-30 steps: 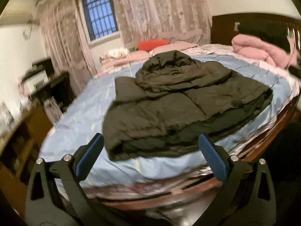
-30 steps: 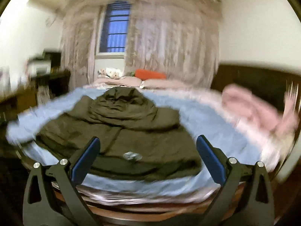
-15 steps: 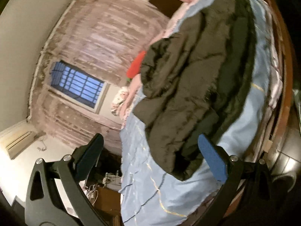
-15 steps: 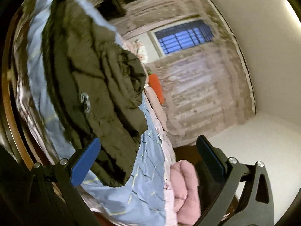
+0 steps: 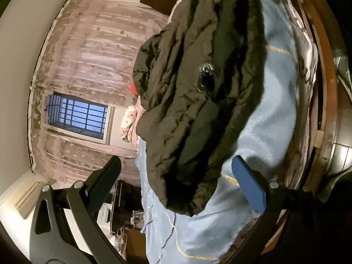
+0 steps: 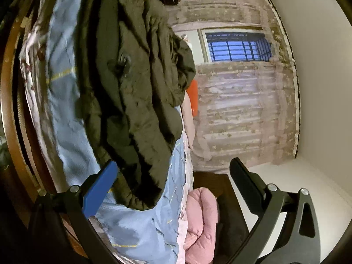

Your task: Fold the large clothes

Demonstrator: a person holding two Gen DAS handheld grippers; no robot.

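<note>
Two grippers are showing in the pictures, one in each view, and both are rolled to the side, so the room is looking turned. The left gripper [image 5: 176, 180] is standing with its fingers spread wide and is holding nothing; the right gripper [image 6: 173, 180] is spread in the same way and is also empty. The dark jacket [image 5: 198, 88] is lying folded on the blue bedsheet [image 5: 270, 114], near the wooden edge of the bed [image 5: 327, 88], just ahead of both grippers but not touching them. The right view is showing a pink blanket [image 6: 201, 222] beside the sheet and an orange pillow [image 6: 193, 96]. The left view is showing cluttered furniture [image 5: 123, 215], which the right view is not showing. A barred window [image 6: 238, 48] with lace curtains [image 6: 242, 114] is appearing in both.
</note>
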